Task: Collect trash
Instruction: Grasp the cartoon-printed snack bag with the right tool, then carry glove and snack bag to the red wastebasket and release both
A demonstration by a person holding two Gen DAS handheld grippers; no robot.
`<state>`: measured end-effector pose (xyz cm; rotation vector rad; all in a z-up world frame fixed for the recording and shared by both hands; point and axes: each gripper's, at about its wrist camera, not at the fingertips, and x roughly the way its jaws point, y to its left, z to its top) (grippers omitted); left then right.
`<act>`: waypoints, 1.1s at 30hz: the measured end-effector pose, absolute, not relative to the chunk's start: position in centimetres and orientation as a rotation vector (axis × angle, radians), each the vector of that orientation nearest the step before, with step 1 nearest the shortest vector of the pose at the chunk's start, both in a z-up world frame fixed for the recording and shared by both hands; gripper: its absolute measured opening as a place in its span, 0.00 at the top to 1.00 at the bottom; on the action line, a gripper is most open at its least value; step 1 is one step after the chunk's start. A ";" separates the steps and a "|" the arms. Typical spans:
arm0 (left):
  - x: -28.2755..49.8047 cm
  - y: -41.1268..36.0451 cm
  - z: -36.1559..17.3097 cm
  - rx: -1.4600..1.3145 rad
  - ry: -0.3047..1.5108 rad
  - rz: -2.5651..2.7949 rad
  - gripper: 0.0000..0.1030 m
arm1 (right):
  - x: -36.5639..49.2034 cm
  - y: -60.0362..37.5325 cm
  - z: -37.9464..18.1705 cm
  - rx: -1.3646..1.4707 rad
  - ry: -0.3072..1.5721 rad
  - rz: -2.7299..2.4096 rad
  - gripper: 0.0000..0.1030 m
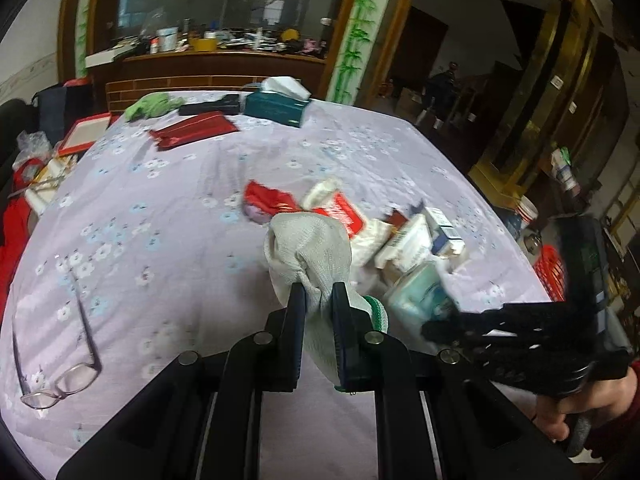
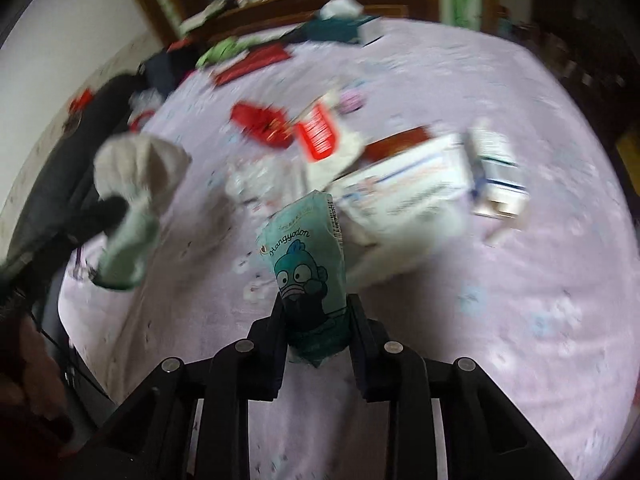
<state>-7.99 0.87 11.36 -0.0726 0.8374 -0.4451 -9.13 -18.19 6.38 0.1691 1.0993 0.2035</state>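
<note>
Trash, two pieces held: a white knit glove with green cuff, pinched between the closed jaws of the left gripper and raised above the cloth; a teal cartoon-printed wrapper, clamped upright in the closed jaws of the right gripper. Remaining pile: red packets, white cartons and crumpled paper, mid-table on the lilac floral tablecloth. Periphery: eyeglasses near the left edge; teal tissue box, red folder and green cloth at the far end.

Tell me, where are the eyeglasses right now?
In the left wrist view, the eyeglasses lie folded open on the flowered tablecloth at the near left, well apart from the trash pile in the middle.
</note>
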 end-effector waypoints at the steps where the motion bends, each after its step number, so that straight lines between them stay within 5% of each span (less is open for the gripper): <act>1: -8.3 0.0 11.4 -0.063 0.835 -0.459 0.88 | -9.5 -18.8 6.8 0.187 1.089 0.186 0.72; 33: -13.8 -19.6 13.9 0.214 0.763 -0.740 0.88 | -22.4 -34.7 12.0 0.387 0.904 -0.236 0.71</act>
